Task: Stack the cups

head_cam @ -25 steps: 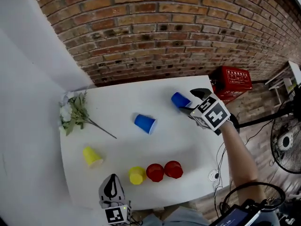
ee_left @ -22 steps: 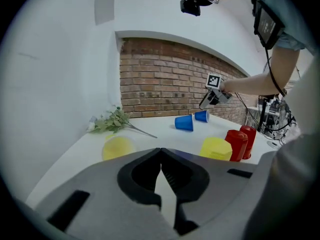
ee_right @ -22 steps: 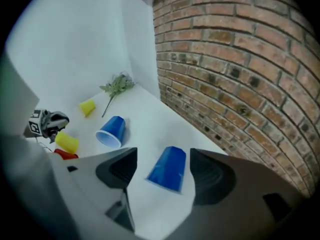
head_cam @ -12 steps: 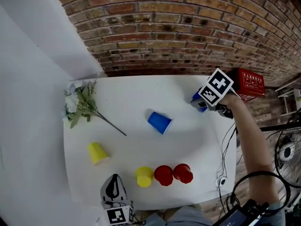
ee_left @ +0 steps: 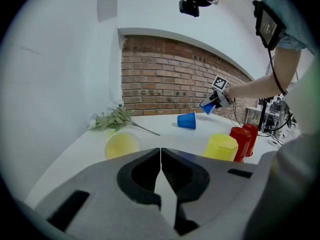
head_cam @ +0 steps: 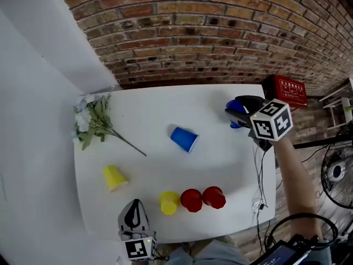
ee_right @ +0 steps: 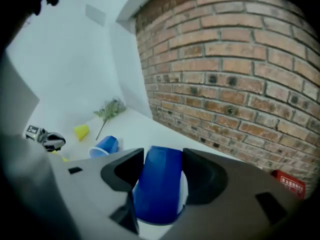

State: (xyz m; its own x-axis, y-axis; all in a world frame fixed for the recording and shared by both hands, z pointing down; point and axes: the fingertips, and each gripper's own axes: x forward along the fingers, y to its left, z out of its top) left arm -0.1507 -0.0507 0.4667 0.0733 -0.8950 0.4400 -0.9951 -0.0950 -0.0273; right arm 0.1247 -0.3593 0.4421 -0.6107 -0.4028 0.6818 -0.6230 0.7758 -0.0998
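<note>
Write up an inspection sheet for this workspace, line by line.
Surface: white table, no spills seen.
Job's things: held blue cup between the right gripper's jaws; lying blue cup mid-table; lying yellow cup at left; standing yellow cup and red cups in a row near the front edge.
Clutter: flower sprig at far left.
Grippers: left gripper shut, empty; right gripper closing on the held blue cup.
Cables: thin cables beside the table's right edge.
Surroundings: brick wall, red box, fan.
</note>
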